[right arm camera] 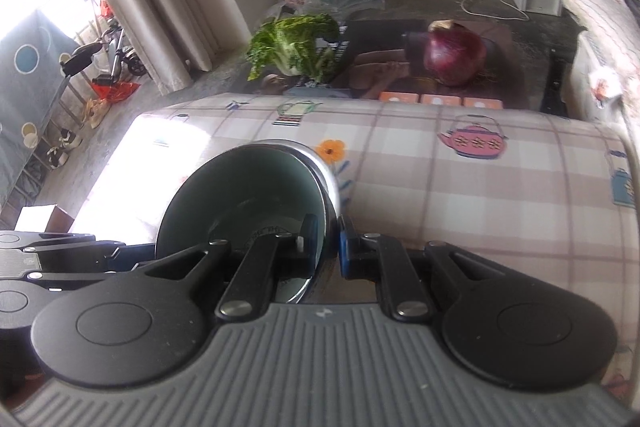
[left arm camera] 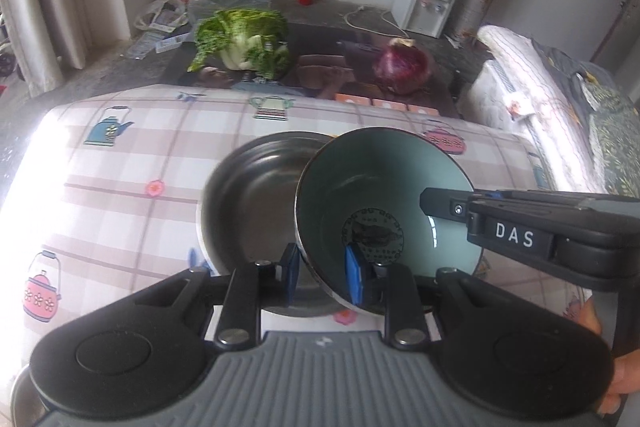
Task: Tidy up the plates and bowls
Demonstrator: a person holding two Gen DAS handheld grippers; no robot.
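White letters "DAS" mark the right gripper (left arm camera: 440,203) reaching in from the side. Beyond the desk (left arm camera: 120,163) with its teapot-print cloth, a green cabbage (left arm camera: 240,43) and a purple cabbage (left arm camera: 404,65) lie on the floor near a water dispenser (left arm camera: 424,3). The pale green bowl (left arm camera: 384,195), dark-rimmed with a printed emblem inside, hangs tilted over a metal pan (left arm camera: 256,195), its rim pinched on opposite sides by the left gripper (left arm camera: 324,275) and the right gripper, both nearly closed on it.

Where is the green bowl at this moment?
The green bowl is tilted, held by both grippers on opposite rims, over the metal bowl on the checked tablecloth; the left wrist view shows it centre-right, the right wrist view centre-left.
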